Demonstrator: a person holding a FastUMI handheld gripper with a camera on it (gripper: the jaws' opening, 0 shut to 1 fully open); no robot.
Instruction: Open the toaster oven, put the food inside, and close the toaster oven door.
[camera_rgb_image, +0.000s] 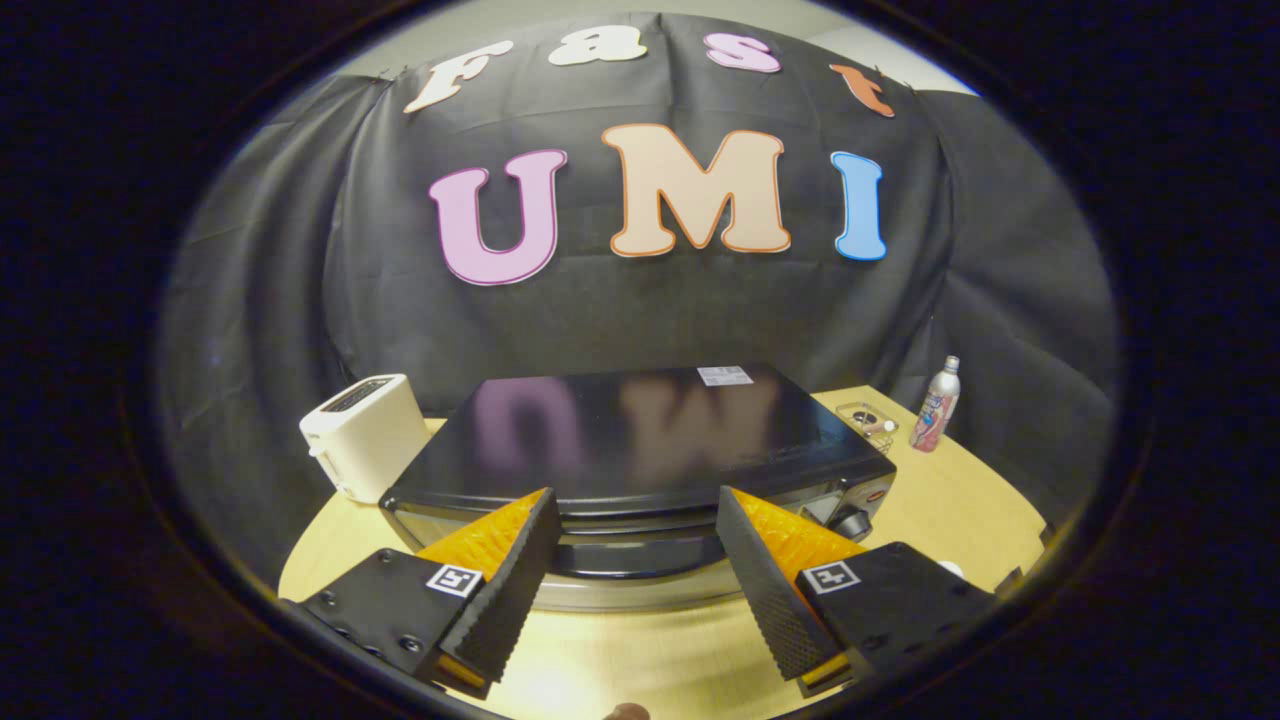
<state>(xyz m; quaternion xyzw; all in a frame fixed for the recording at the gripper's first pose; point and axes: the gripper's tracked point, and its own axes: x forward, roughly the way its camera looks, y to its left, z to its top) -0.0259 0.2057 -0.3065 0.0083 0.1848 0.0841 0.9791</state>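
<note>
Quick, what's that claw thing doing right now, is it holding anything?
Gripper: jaws open, holding nothing, poised just above the toaster oven door handle.

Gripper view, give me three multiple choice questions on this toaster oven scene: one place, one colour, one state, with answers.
1. Where is the white pop-up toaster?
A. beside the black toaster oven
B. on top of it
C. inside it

2. What colour is the tabletop?
A. white
B. light wood
C. green

3. How is the gripper?
A. shut on the door handle
B. open, fingers apart, near the oven front
C. holding the bottle

Answers: 1 A, it stands on the table against the oven's side. 2 B, pale wood grain shows. 3 B, a wide gap shows and nothing is gripped.
</note>
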